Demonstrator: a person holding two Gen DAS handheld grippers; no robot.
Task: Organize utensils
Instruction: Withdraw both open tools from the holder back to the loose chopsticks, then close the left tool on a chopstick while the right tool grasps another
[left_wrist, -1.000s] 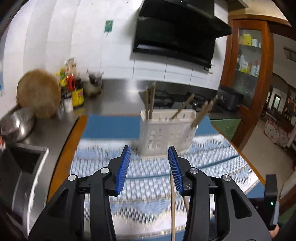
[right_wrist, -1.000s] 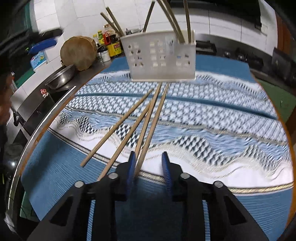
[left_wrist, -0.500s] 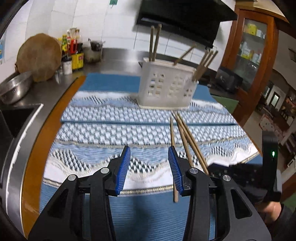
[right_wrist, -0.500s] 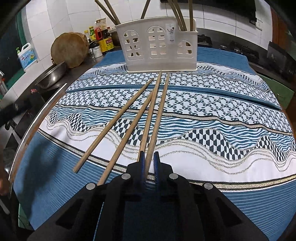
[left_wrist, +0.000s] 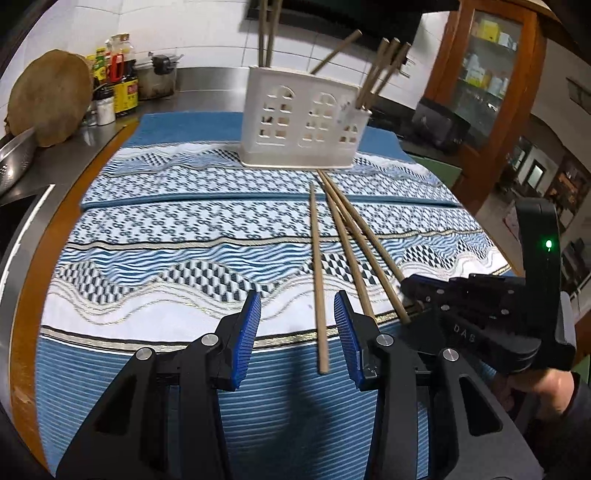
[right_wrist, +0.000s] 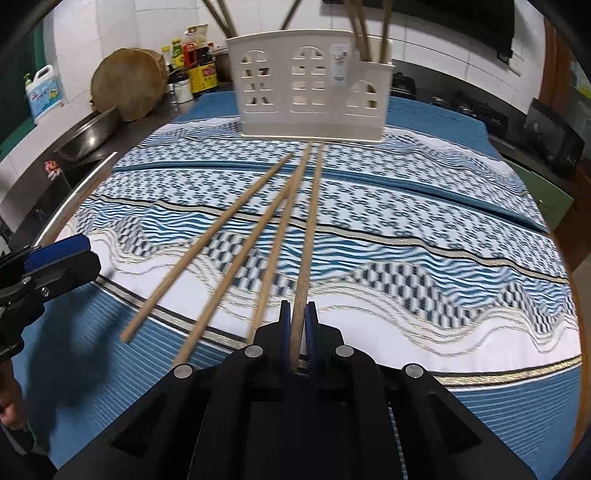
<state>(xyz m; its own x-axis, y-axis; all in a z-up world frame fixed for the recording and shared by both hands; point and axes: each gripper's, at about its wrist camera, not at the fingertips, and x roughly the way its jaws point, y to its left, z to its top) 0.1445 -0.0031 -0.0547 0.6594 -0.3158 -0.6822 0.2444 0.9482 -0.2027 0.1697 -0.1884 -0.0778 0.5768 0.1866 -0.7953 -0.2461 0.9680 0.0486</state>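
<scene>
Right gripper (right_wrist: 297, 325) pointing steeply down toward surface (right_wrist: 424, 229), blue pads (right_wrist: 309, 332) pressing together on near end of one chopstick (right_wrist: 308, 236), clamping it. Hand behind right gripper (left_wrist: 546, 387) wrapping around handle, dark sleeve at wrist. Left gripper (left_wrist: 297, 325) angling down, blue pads (left_wrist: 248, 332) standing apart with nothing pressed between them; loose chopstick (left_wrist: 317, 273) lying on surface in line with gap, nearer right pad, untouched. Left gripper showing at left edge of right wrist view, hand (right_wrist: 9, 406) partly visible below it.

"DAS" on right tongs (left_wrist: 404, 295)
</scene>
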